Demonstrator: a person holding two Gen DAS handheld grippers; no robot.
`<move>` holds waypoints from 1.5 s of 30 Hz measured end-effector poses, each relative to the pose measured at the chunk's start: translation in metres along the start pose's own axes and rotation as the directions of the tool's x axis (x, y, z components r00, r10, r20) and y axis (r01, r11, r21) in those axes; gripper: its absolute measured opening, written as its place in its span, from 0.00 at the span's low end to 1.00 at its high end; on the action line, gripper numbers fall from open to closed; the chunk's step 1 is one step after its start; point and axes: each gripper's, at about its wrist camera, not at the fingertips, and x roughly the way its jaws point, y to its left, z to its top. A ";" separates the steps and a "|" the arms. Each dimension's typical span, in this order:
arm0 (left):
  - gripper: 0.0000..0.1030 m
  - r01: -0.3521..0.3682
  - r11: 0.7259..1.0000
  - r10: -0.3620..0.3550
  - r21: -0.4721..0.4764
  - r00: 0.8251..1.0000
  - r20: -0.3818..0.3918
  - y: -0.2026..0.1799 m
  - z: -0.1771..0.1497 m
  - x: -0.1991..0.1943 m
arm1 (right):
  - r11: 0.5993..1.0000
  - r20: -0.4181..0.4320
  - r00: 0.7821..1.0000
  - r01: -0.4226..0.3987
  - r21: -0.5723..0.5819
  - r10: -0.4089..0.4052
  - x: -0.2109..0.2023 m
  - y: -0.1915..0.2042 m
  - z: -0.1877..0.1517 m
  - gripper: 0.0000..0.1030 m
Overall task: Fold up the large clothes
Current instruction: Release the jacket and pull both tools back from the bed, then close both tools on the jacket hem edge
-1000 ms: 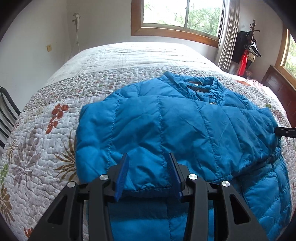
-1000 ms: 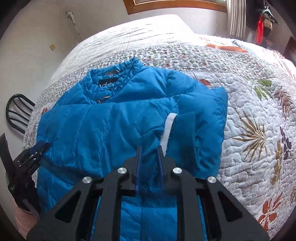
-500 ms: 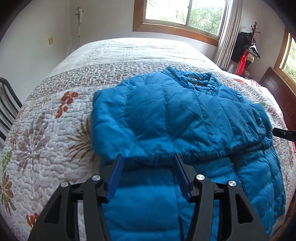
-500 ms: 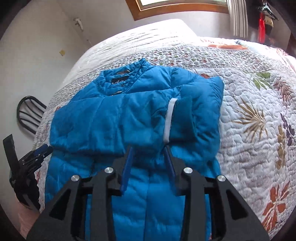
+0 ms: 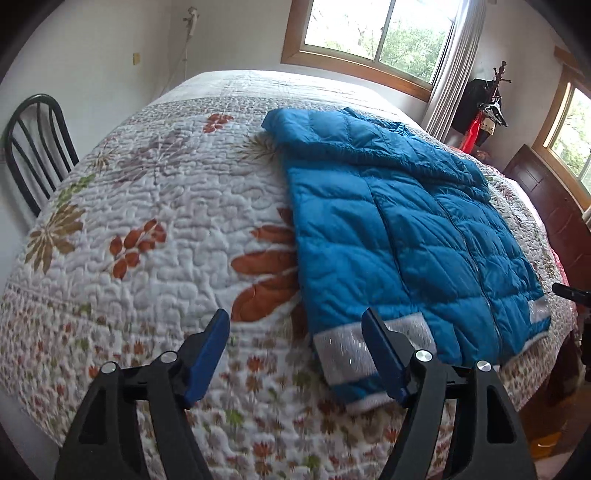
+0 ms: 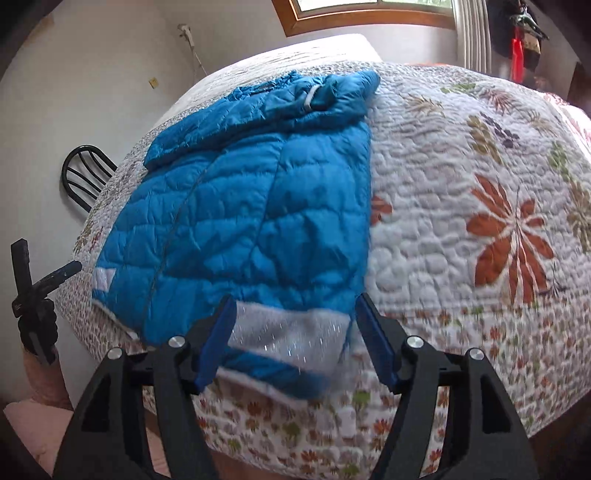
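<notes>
A blue quilted puffer jacket (image 5: 399, 221) lies zipped on the floral quilt, both sleeves folded across its chest, grey reflective hem band (image 5: 343, 350) toward me. In the right wrist view the same jacket (image 6: 251, 206) has its grey hem band (image 6: 288, 336) at the bed's near edge. My left gripper (image 5: 295, 354) is open above the hem's left corner, holding nothing. My right gripper (image 6: 295, 339) is open just over the hem's right corner, also holding nothing. The left gripper (image 6: 40, 291) shows at the right wrist view's left edge.
The quilted bedspread (image 5: 155, 206) covers a large bed. A black metal chair (image 5: 33, 147) stands at its left side. A dark wooden headboard (image 5: 554, 206) and a coat rack (image 5: 487, 107) are at the right, windows (image 5: 373, 29) behind.
Both grippers let go of the folded sleeves, opened wider and pulled back toward the near edge of the bed, now hovering by the jacket's hem.
</notes>
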 end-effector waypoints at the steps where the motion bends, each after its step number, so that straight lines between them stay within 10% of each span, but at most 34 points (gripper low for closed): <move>1: 0.72 0.009 1.000 -0.009 -0.009 1.000 -0.004 0.001 -0.008 -0.001 | 1.000 -0.006 1.000 -0.002 0.013 0.003 -0.001 -0.003 -0.010 0.65; 21: 0.72 0.199 0.970 -0.205 -0.140 0.978 -0.035 -0.008 -0.046 0.024 | 0.986 -0.011 0.995 -0.099 0.132 0.101 0.030 -0.017 -0.048 0.61; 26: 0.63 0.289 0.947 -0.301 -0.139 0.951 -0.074 -0.019 -0.045 0.029 | 0.987 -0.021 0.992 -0.121 0.105 0.124 0.035 -0.009 -0.045 0.54; 34: 0.30 0.268 0.948 -0.282 -0.170 0.957 -0.070 -0.019 -0.048 0.032 | 0.986 -0.005 0.992 -0.125 0.113 0.126 0.036 -0.011 -0.045 0.22; 45: 0.11 0.310 0.943 -0.304 -0.119 0.951 0.061 -0.022 -0.040 -0.001 | 0.980 0.063 0.983 -0.178 0.083 0.173 0.009 -0.005 -0.035 0.13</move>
